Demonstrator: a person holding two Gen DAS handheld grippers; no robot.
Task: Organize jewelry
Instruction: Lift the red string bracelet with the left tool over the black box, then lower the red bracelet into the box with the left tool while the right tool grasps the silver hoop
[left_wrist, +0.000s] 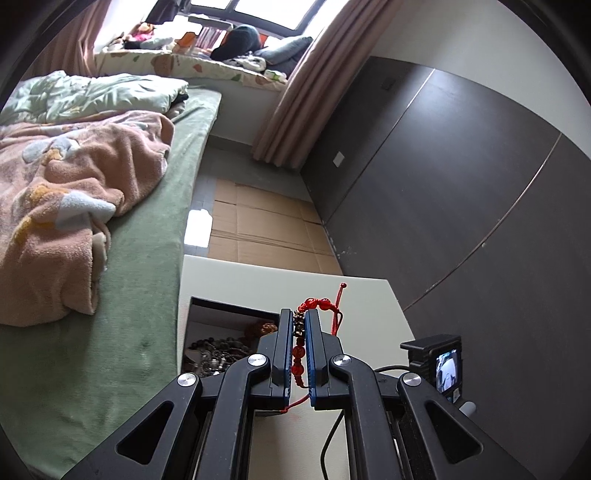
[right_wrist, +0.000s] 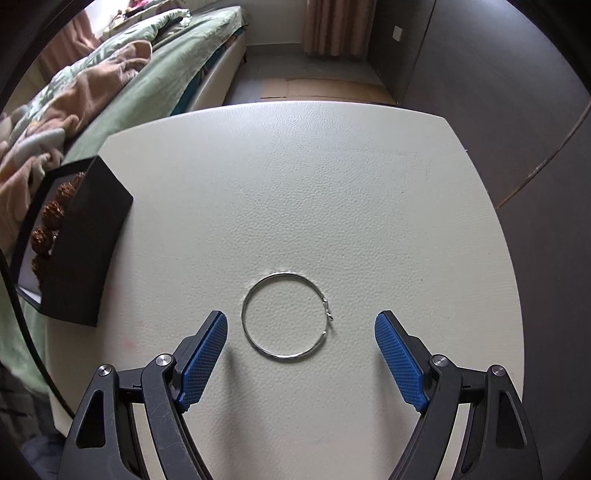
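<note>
Left of the spread right gripper (right_wrist: 301, 323), a black box (right_wrist: 88, 236) holds knobbly brown beads (right_wrist: 51, 214); the left gripper (left_wrist: 299, 319) pinches a red beaded bracelet (left_wrist: 299, 354).

One white worktop (right_wrist: 332, 184) carries one black jewelry box (right_wrist: 85, 251) and one silver hoop (right_wrist: 284, 356). Two grippers are at work: the left gripper (left_wrist: 299, 321) and the right gripper (right_wrist: 301, 325), each with two blue pads. One red beaded bracelet (left_wrist: 298, 356) sits in the left. At least four brown knobbly beads (right_wrist: 51, 218) show in the box. One bed (left_wrist: 140, 258) stands alongside.
</note>
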